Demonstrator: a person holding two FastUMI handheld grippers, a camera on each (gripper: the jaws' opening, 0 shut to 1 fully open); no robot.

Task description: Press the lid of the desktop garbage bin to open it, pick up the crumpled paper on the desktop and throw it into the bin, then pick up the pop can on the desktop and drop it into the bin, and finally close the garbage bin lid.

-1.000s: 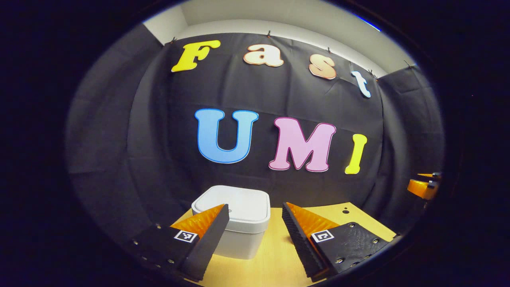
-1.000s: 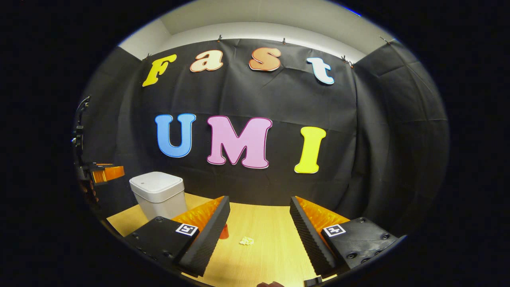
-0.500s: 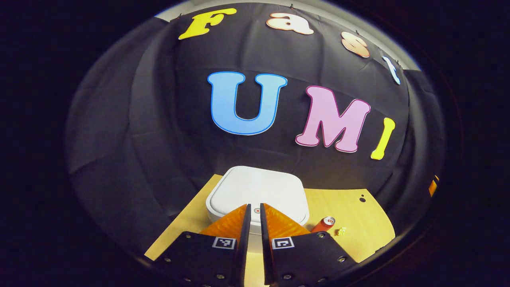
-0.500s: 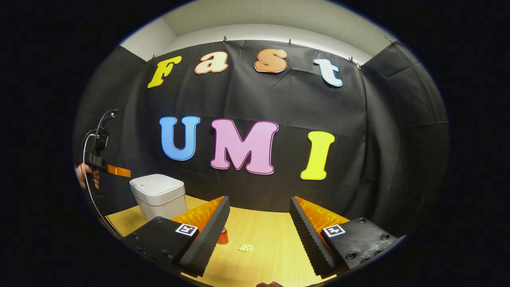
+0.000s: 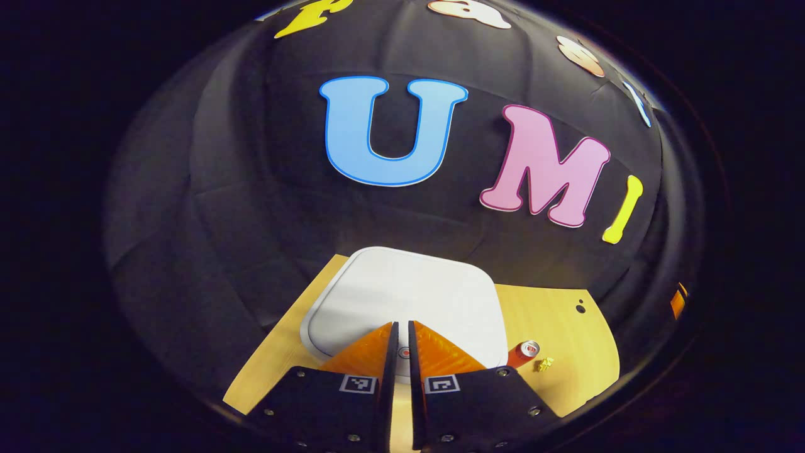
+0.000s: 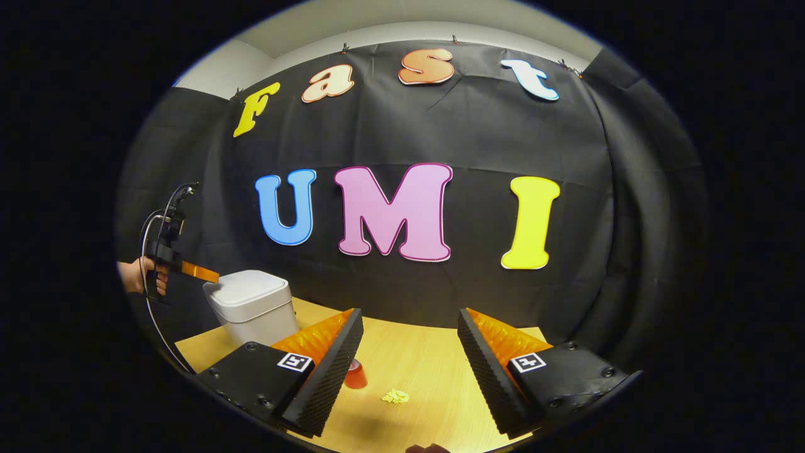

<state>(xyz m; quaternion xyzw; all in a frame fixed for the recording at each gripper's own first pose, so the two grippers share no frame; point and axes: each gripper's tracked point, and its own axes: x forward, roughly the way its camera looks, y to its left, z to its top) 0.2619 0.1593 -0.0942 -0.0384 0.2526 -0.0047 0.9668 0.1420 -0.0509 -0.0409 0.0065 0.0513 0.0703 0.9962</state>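
Left gripper view, fingers (image 5: 384, 343) now closer over bin lid (image 5: 409, 296)

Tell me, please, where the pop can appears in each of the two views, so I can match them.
Left gripper view: the pop can sits lower right, just right of the garbage bin, crumpled paper beside it.
Right gripper view: the pop can sits low, left of centre.
Shared landmark: the garbage bin.

Left gripper (image 5: 399, 324) jaws together, right gripper (image 6: 409, 321) jaws apart
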